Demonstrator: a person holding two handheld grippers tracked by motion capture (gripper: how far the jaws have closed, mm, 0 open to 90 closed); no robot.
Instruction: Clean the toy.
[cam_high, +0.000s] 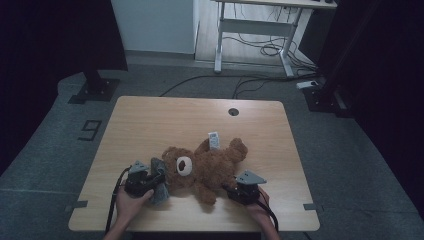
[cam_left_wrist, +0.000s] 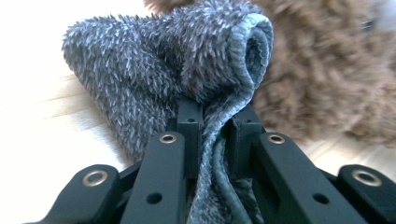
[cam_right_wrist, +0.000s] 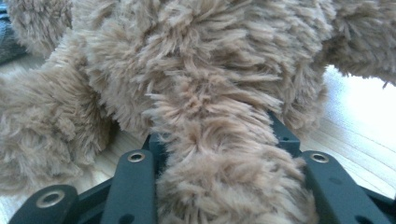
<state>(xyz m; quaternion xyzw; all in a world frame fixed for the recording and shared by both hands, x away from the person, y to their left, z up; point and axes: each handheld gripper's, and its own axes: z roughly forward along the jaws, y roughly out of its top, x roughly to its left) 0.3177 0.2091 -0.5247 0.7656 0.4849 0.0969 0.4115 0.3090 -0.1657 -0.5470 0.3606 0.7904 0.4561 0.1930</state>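
A brown teddy bear (cam_high: 207, 167) lies on its back on the wooden table (cam_high: 150, 125), head toward the left, a white tag (cam_high: 213, 140) near its upper side. My left gripper (cam_high: 152, 181) is shut on a grey fuzzy garment (cam_high: 159, 190), right beside the bear's head. In the left gripper view the grey garment (cam_left_wrist: 187, 79) is pinched between the black jaws, with brown fur (cam_left_wrist: 327, 84) behind it. My right gripper (cam_high: 235, 189) is shut on one of the bear's limbs; in the right gripper view the furry limb (cam_right_wrist: 224, 177) runs between the jaws.
A round cable hole (cam_high: 233, 111) sits near the table's far edge. Beyond the table stand a white desk frame (cam_high: 260, 35) with cables on the floor and black stand bases (cam_high: 95, 90). Bare wood stretches across the far half of the tabletop.
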